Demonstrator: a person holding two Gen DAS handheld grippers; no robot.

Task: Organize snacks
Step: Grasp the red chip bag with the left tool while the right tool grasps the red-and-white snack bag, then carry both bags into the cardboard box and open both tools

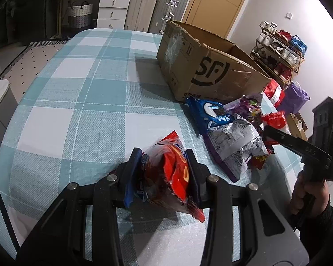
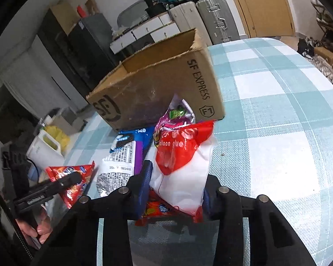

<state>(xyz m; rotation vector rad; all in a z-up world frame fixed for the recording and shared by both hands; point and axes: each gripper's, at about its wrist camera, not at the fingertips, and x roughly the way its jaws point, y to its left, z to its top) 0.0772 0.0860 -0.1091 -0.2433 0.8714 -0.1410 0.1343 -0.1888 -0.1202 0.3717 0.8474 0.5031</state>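
2 claws clamped, left claw (image 1: 164, 164) squeezing crinkled red snack bag (image 1: 173, 173), right claw (image 2: 176, 184) pinching red-and-white packet (image 2: 184, 168)

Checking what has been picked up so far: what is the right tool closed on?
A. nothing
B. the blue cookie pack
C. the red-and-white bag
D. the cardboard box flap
C: in the right wrist view the right tool pinches the red-and-white bag between its pads.
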